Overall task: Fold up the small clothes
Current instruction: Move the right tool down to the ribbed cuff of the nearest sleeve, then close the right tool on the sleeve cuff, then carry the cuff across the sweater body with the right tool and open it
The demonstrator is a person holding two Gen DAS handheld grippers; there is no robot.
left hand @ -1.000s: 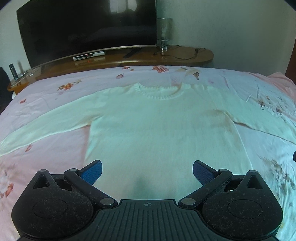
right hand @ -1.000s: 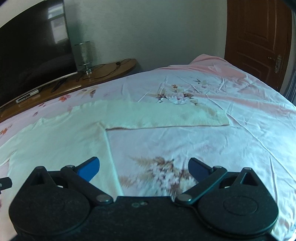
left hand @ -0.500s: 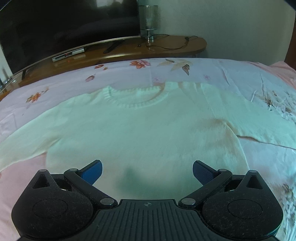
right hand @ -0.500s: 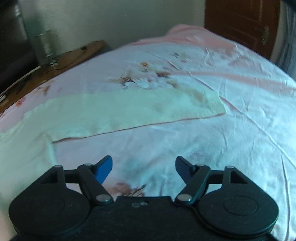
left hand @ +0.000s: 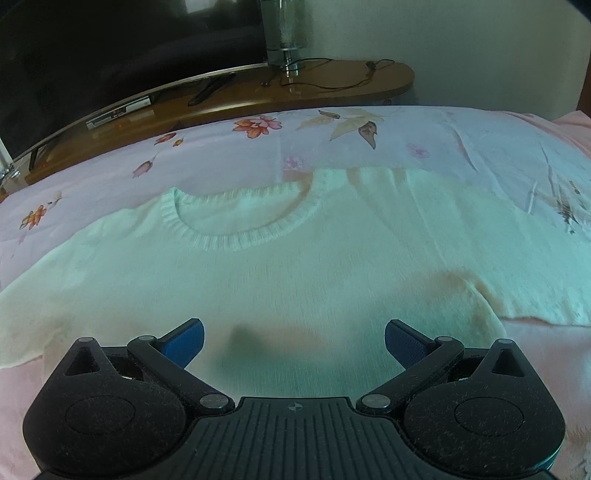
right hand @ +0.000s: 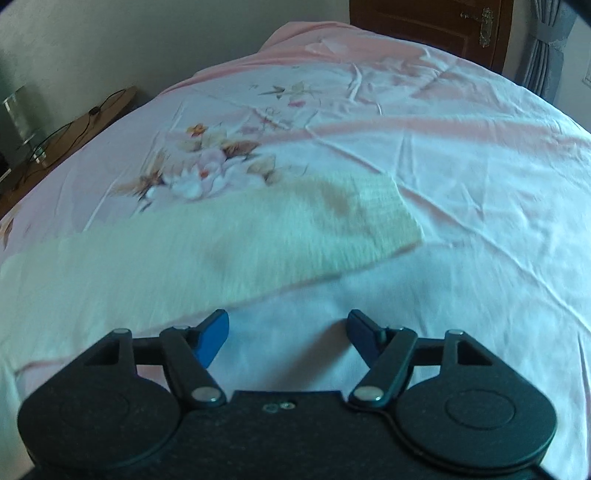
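Observation:
A white knit sweater (left hand: 288, 280) lies flat on the bed, its ribbed neckline (left hand: 240, 236) toward the far side. My left gripper (left hand: 293, 338) hovers over the sweater's chest, jaws wide open and empty. In the right wrist view the sweater's sleeve (right hand: 229, 240) stretches across the sheet and ends in a ribbed cuff (right hand: 388, 214). My right gripper (right hand: 288, 334) is over the bare sheet just in front of the sleeve's near edge. Its jaws are open with nothing between them, narrower than a second ago and no longer closing.
The bed sheet (right hand: 461, 166) is pale pink with flower prints and some wrinkles. Beyond the bed stands a wooden TV bench (left hand: 295, 92) with a dark television (left hand: 110, 48), a glass lamp (left hand: 286, 33) and cables. A wooden door (right hand: 436, 29) and a curtain (right hand: 546, 48) are at the far right.
Both grippers have come forward and lower over the bed. The left one moved from the sweater's hem up toward the neckline. The right one swung toward the sleeve's cuff and narrowed its jaws.

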